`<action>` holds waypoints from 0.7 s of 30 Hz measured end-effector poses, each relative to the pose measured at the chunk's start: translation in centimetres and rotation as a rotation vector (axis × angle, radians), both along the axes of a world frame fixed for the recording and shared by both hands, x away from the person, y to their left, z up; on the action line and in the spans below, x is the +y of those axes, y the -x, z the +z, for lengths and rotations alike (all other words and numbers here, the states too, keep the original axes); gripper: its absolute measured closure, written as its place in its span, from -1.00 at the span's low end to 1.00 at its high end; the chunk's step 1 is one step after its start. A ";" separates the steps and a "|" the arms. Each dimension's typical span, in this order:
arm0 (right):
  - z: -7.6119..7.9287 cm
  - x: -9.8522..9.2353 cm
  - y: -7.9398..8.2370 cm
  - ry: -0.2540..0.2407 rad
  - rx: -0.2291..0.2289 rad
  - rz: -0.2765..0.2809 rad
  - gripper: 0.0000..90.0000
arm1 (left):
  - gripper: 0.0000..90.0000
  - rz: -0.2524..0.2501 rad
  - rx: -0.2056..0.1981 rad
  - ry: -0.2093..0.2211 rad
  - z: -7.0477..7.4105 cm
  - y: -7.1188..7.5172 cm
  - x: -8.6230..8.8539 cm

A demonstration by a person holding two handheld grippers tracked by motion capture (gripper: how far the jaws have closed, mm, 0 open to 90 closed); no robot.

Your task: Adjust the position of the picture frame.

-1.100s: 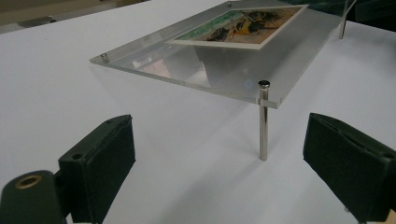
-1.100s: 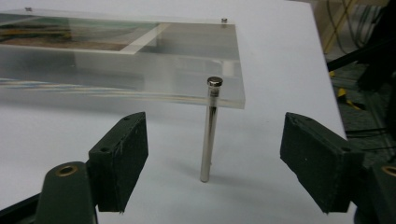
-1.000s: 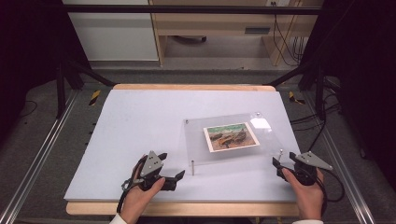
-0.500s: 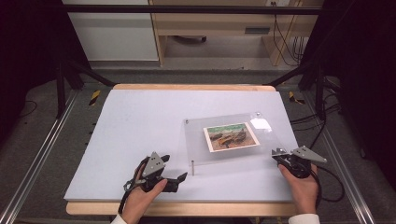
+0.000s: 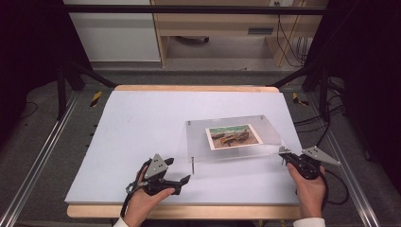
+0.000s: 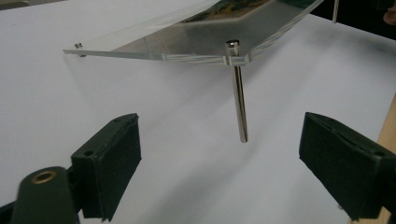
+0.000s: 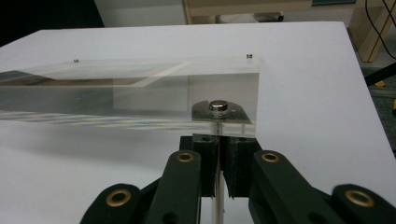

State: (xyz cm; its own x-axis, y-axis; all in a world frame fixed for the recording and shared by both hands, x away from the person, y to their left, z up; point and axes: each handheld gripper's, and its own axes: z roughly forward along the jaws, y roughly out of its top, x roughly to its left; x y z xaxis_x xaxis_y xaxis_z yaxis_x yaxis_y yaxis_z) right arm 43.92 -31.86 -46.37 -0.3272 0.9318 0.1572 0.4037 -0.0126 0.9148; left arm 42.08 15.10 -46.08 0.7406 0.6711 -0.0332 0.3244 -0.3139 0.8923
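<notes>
Currently: acrylic frame (image 5: 231, 137), rigid, slick, scratch-prone; right gripper (image 7: 218, 179) is clamping its corner leg (image 7: 216, 205), left gripper (image 6: 219, 172) gaping.

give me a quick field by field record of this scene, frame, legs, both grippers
surface: white table
frame: clear acrylic photo frame with a picture inside, near edge raised off the table
near legs: metal leg at the left corner hangs free; right leg sits between closed fingers
left gripper: open, leg between its fingers, no contact
right gripper: jaws have just been closing, shut on the right leg under the frame corner
</notes>
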 end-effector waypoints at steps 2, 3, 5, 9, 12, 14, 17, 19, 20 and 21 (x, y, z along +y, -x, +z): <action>0.2 0.0 0.0 -0.013 -0.001 0.002 0.88 | -0.66 0.001 0.006 -0.004 -0.1 0.1 -0.2; 0.3 0.0 0.1 -0.014 0.000 0.002 0.88 | -0.63 0.001 0.015 0.003 -0.2 0.1 -0.4; 0.5 0.1 0.1 -0.020 -0.003 -0.002 0.88 | -0.51 -0.003 0.021 0.011 -0.3 0.2 -0.6; 0.7 0.2 0.0 -0.012 -0.003 0.000 0.88 | -0.24 0.024 0.030 0.051 -0.4 -0.2 -1.1; 0.8 0.2 -0.1 -0.014 -0.004 -0.003 0.88 | -0.02 0.033 0.038 0.072 -0.5 -0.5 -1.3; 0.9 0.2 -0.1 -0.008 -0.001 -0.003 0.88 | 0.12 0.037 0.041 0.085 -0.6 -0.8 -1.6; 0.9 0.3 0.0 -0.009 -0.001 -0.004 0.88 | 0.31 0.040 0.044 0.104 -0.7 -1.2 -2.4; 0.9 0.3 0.0 -0.006 0.002 -0.005 0.88 | 0.44 0.038 0.040 0.143 -0.5 -1.4 -2.7; 0.9 0.3 0.0 -0.006 0.002 -0.005 0.88 | 0.48 0.038 0.040 0.143 -0.5 -1.4 -2.7; 0.9 0.3 0.0 -0.007 0.002 -0.005 0.88 | 0.48 0.038 0.036 0.168 -0.3 -1.5 -2.9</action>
State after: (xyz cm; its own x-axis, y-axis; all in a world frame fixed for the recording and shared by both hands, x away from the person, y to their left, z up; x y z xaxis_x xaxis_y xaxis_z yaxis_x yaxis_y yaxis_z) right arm 43.95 -31.58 -45.45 -0.3223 0.9322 0.1648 0.4059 -0.0212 0.9137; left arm 43.55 12.17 -46.40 0.7109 0.6815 -0.1734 0.3658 -0.1478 0.9189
